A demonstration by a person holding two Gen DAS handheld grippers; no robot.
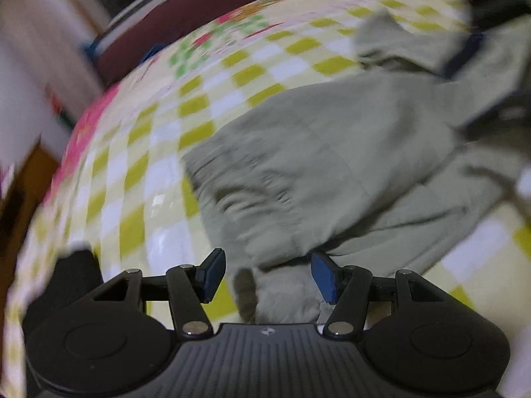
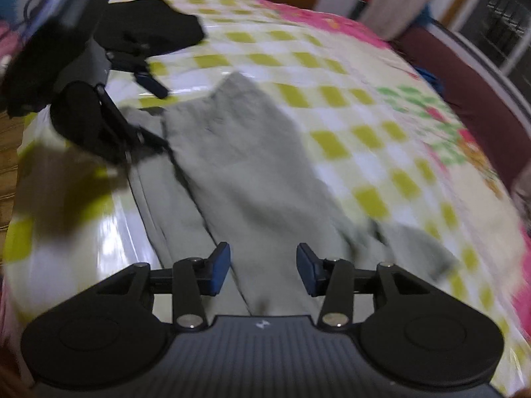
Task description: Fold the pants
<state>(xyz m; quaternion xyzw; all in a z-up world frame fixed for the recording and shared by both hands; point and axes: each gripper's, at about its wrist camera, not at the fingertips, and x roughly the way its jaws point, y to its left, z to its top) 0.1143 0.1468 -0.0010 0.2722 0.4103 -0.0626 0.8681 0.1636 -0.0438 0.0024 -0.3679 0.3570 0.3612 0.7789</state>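
Our left gripper (image 1: 267, 277) and right gripper (image 2: 262, 270) both have jaws apart, gripping nothing; the grey pants (image 2: 245, 172) lie half-folded on the bed (image 2: 348, 99); soft, limp, light; we'd pinch hems or waistband.

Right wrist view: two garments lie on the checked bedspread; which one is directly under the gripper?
The grey-green pants, spread beneath the open right gripper. The black garment lies bunched at the bed's far end.
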